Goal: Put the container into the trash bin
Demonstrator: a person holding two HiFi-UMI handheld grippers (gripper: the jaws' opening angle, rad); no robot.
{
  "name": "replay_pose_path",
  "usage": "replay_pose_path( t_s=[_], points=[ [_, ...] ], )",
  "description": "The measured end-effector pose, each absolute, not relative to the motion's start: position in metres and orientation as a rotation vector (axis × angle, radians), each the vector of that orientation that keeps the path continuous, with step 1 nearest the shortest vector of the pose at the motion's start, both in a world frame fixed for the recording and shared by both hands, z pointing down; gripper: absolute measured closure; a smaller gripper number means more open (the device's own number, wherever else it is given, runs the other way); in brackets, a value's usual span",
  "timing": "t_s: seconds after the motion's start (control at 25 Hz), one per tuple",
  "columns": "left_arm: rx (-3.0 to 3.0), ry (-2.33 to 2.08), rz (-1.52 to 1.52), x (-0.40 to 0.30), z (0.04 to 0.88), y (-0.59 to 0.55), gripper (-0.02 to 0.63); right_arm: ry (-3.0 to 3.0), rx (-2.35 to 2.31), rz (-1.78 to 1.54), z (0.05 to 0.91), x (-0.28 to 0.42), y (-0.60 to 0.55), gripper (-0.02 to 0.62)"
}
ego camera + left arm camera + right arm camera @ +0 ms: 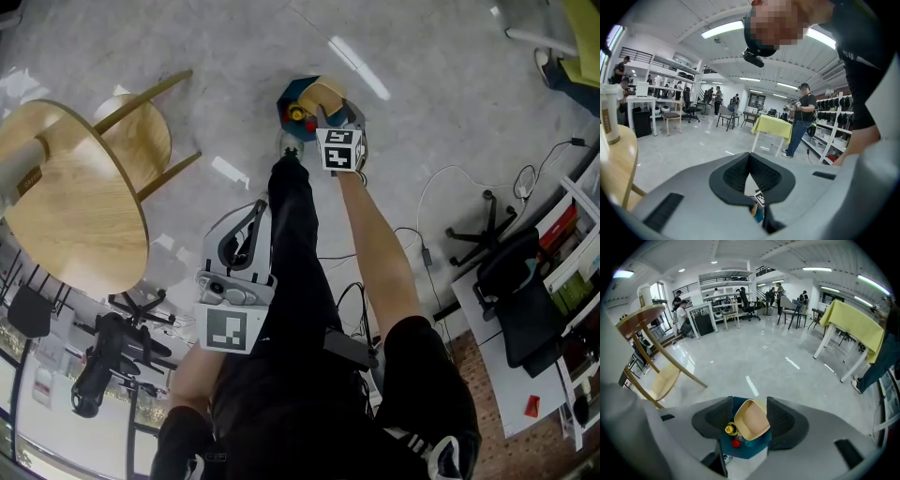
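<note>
A beige, shallow container (751,419) lies tilted in the mouth of a blue trash bin (743,449), on top of a yellow-capped bottle (730,429) and a red cap (736,443). My right gripper (750,416) points steeply down over the bin, open, with the container between its jaws and a gap on the left side. From the head view the container (322,95) shows in the bin (288,103) just beyond the right gripper (330,114). My left gripper (254,210) hangs back by the person's thigh, its pads meeting at the tips (750,157) with nothing held.
A round wooden table (66,197) and a wooden stool (141,141) stand to the left of the bin. A white cup (609,117) sits on the table. Black office chair (511,291), shelves and floor cables (441,187) are on the right.
</note>
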State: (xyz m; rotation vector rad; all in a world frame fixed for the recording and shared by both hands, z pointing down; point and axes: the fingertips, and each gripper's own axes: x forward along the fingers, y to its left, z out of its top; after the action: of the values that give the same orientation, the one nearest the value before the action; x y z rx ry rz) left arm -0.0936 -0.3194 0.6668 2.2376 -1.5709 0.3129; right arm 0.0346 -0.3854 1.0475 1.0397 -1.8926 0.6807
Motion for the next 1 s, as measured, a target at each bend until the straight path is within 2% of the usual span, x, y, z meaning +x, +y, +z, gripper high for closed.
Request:
replay_pose_path(
  t_s=[0.08,0.2,0.4,0.68,1.0],
  points=[
    [2.249,-1.579,0.308,-0.094,0.659,-0.316,0.597,-1.892,1.049,0.683,1.040,0.036,-0.385,0.355],
    [2.260,-1.596,0.291,-0.098,0.642,-0.306,0.597,-1.891,1.079,0.683,1.018,0.039,-0.378,0.445],
    [2.302,-1.618,0.269,-0.101,0.593,-0.272,0.597,-1.890,1.205,0.779,0.949,0.055,-0.346,0.545],
    [2.361,-1.632,0.186,-0.112,0.505,-0.201,0.597,-2.010,1.381,0.853,0.783,0.058,-0.289,0.565],
    [2.491,-1.620,0.016,-0.105,0.398,-0.086,0.597,-2.250,1.491,0.737,0.565,0.060,-0.164,0.568]
  ],
)
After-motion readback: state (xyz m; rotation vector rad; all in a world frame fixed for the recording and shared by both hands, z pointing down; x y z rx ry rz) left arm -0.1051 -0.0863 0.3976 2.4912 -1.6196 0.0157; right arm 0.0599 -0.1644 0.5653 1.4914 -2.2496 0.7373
